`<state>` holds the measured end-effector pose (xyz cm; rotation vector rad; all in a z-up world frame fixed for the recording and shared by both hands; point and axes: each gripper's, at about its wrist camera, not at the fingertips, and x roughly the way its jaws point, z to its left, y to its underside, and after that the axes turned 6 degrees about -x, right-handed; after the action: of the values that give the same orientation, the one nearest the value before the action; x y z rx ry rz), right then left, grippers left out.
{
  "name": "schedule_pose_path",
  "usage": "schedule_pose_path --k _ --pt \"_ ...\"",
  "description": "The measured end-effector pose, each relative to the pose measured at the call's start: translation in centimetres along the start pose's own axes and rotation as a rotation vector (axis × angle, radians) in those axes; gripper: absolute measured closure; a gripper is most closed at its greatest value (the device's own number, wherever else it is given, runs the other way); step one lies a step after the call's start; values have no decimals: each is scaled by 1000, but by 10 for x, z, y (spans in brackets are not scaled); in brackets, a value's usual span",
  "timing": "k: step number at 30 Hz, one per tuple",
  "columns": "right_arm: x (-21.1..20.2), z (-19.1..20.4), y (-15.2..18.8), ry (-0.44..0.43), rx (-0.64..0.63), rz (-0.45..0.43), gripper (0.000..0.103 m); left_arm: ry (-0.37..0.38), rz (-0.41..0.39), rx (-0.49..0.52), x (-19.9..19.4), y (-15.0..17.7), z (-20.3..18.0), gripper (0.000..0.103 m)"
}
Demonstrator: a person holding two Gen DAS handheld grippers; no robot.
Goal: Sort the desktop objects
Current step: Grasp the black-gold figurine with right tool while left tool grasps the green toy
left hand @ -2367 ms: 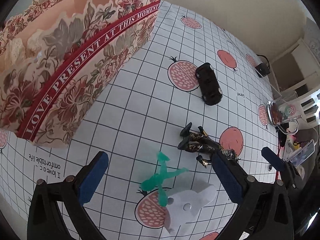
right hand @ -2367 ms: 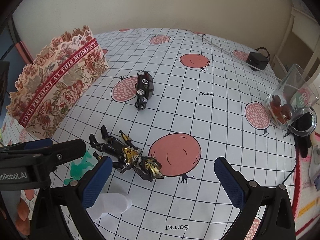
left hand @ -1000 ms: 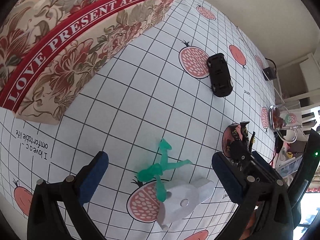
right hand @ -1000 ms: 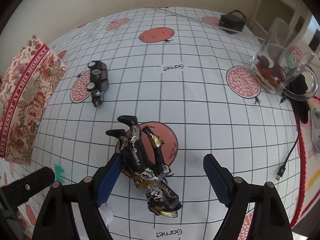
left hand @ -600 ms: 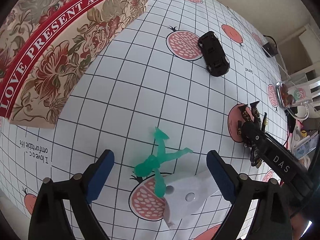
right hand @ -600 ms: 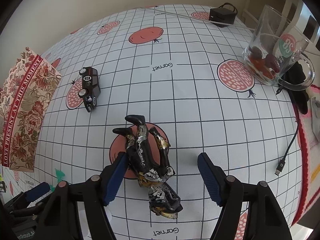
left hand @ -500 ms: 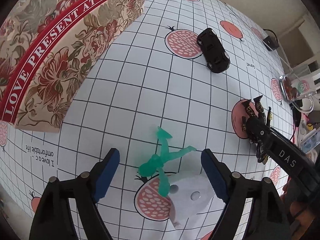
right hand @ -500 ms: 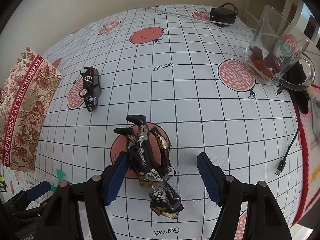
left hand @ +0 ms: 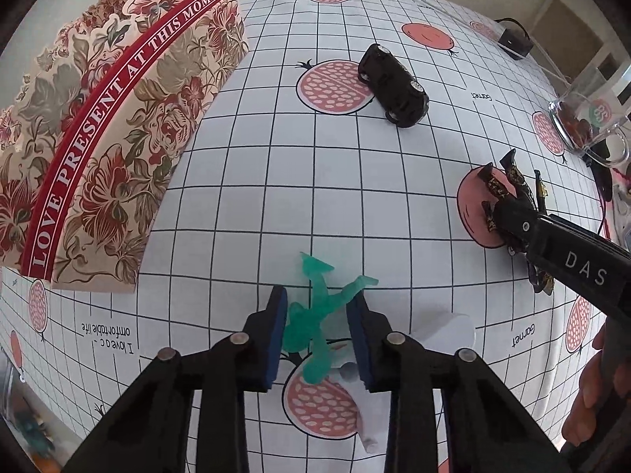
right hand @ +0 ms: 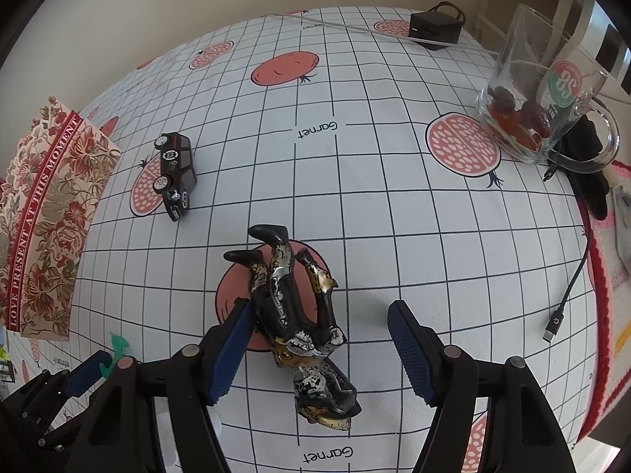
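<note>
the left gripper (left hand: 317,323) jaws have just been closing from wide apart and now clench the one green figure (left hand: 315,315) between them. the right gripper (right hand: 317,339) jaws stand released, unmoved, around the one black-gold figure (right hand: 292,307), which touches the left pad. one black toy car (left hand: 394,86) lies well beyond both.

Black two-finger left tool (left hand: 317,307), blue ribbed pads (right hand: 406,335), silver screws, white "DAS" lettering.
</note>
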<state>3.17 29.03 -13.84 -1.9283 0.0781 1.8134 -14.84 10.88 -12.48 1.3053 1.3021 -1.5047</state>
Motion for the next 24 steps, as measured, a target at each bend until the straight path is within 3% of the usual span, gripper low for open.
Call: schedule_pose_path --k 4,17,24 --pt "-3 -5 5 -1 3 -5 30 7 -11 -24 0 -4 3 80" --pt "-2 -3 6 3 8 -7 30 18 -23 -33 1 -17 1 80" --pt "-2 1 3 -21 -6 -13 49 22 -27 -39 2 -24 -1 80"
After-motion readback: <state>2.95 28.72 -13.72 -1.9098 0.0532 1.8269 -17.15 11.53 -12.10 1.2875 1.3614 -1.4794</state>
